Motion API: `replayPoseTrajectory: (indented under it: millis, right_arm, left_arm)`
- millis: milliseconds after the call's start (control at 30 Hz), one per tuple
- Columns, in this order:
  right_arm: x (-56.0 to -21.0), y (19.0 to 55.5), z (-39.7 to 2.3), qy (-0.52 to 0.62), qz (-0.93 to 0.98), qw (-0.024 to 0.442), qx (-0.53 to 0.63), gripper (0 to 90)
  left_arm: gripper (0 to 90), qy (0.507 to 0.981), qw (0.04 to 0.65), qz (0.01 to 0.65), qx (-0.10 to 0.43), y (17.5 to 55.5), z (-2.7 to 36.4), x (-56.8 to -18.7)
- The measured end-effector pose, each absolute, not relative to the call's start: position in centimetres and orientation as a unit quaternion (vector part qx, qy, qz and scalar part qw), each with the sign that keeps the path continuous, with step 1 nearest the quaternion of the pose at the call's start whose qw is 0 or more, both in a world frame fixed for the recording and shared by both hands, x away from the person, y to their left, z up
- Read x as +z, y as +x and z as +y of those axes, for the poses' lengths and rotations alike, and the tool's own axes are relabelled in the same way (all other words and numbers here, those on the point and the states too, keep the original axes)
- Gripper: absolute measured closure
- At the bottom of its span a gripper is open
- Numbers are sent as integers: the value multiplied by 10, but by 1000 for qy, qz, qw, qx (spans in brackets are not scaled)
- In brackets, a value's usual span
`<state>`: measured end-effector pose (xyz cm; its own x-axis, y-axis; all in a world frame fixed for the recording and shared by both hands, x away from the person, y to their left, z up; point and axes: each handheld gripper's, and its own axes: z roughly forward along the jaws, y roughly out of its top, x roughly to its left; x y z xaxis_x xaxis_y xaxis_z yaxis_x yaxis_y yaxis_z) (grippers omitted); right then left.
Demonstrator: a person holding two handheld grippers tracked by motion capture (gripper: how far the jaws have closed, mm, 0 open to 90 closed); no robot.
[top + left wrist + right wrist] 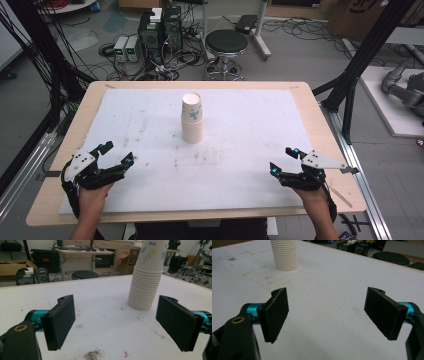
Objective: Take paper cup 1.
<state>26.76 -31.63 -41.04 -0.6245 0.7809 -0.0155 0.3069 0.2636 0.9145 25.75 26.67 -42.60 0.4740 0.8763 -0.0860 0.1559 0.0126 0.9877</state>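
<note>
A stack of cups (192, 120) is standing upright near the middle of the white mat (240, 170), mouths down. The left gripper (116, 154) is resting near the mat's near-left corner, jaws spread with nothing between them. The right gripper (282, 160) is sitting near the near-right corner, jaws likewise apart and empty. Both are lying well apart from the cups. A stool (226, 44) is standing beyond the table (55, 200).

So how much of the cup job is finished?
Nothing looks done yet. The stack of paper cups stands whole, upside down, in the middle of the table. The left hand-held gripper and right hand-held gripper sit open and empty near the front edge. Reaching for the cups probably comes next.
</note>
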Motion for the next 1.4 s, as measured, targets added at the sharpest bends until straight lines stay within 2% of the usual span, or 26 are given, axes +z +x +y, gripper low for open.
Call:
replayPoseTrajectory:
  millis: [867, 1100, 1400]
  right_arm:
    - [-415, 271, -311, 354, 765, 228, 488, 203]
    - [-413, 272, -307, 349, 766, 225, 490, 203]
    - [-414, 274, -307, 351, 766, 225, 489, 203]
  left_arm:
    - [158, 627, 582, 411, 314, 257, 267, -423]
    - [158, 632, 597, 405, 282, 260, 264, -419]
    - [158, 641, 603, 390, 269, 267, 258, -405]
